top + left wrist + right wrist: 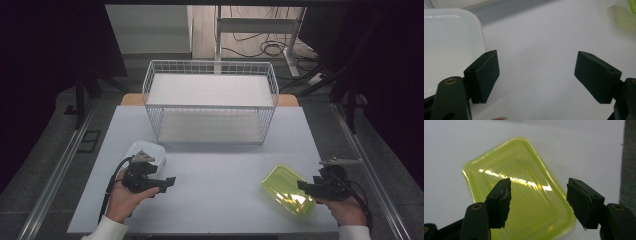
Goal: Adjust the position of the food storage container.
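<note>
1. Right gripper (537,202) hangs directly over the yellow-green plastic tray (529,202); in the right gripper view its jaws stand well apart with nothing between them, one pad over the tray's floor and the other over its near long rim.
2. Location of the yellow-green plastic tray (288,190): flat on the white table (220,170), near the front right corner, lying diagonally, open side up and empty.
3. Left gripper (167,183) is held low over the table's front left, jaws wide apart and empty, as the left gripper view confirms. Just beside it sits a white plastic container (147,152), also empty; I cannot tell whether the gripper touches it.
4. Behind both, a white wire basket (210,102) stands at the back of the table, well apart from either tray.
5. Handling judgement, yellow-green tray: thin translucent moulded plastic, so likely very light, somewhat flexible at the walls, glossy and therefore slippery. Not fragile, though a hard squeeze may buckle the rim.
6. Recommended hold: pinch one wall, with one pad inside and one outside, at the middle of the long side nearest the gripper. A corner grip would probably let it swing.
7. Risk: the shallow tray may skate on the smooth table when a pad pushes on the rim.
</note>
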{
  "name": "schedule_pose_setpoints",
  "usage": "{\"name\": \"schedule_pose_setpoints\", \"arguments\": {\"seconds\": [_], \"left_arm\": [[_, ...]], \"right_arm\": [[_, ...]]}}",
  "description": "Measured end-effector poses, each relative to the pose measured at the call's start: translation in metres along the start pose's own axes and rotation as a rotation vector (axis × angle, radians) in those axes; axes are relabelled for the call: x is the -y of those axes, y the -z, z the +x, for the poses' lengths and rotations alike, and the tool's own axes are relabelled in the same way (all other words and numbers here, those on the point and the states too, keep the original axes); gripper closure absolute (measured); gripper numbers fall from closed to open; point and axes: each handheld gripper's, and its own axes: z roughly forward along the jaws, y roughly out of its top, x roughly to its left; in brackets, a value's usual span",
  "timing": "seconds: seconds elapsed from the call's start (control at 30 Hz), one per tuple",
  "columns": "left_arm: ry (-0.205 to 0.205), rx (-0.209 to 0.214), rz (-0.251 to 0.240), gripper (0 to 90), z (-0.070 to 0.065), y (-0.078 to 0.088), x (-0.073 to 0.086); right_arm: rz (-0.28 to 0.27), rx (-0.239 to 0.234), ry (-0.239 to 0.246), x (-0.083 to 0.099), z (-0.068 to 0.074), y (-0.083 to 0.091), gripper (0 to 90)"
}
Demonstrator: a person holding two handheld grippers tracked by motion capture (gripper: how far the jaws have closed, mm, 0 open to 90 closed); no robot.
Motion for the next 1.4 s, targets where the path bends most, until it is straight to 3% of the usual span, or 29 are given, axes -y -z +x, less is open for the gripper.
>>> {"name": "schedule_pose_setpoints", "arguments": {"seconds": [0.3,0.43,0.57,0.77,1.1,1.4], "left_arm": [[0.003,-0.003,0.005,19.4,0.0,0.001,0.003],[0.003,-0.004,0.01,19.4,-0.001,-0.001,0.004],[-0.002,-0.001,0.014,19.7,-0.002,-0.001,0.003],[-0.003,0.0,0.021,19.8,-0.003,-0.003,0.004],[-0.002,-0.004,0.017,19.9,-0.003,-0.002,0.006],[-0.003,-0.01,0.018,19.9,-0.002,-0.001,0.005]], "right_arm": [[0.02,0.073,-0.058,0.023,-0.026,0.018,42.1],[0.093,0.099,-0.034,0.033,-0.032,0.017,53.9],[0.207,0.143,0.02,0.039,-0.034,0.007,68.1],[0.272,0.104,0.054,0.04,-0.03,-0.008,87.8],[0.307,0.117,0.092,0.034,-0.021,-0.02,89.1],[0.289,0.129,0.121,0.026,-0.017,-0.027,89.1]]}}
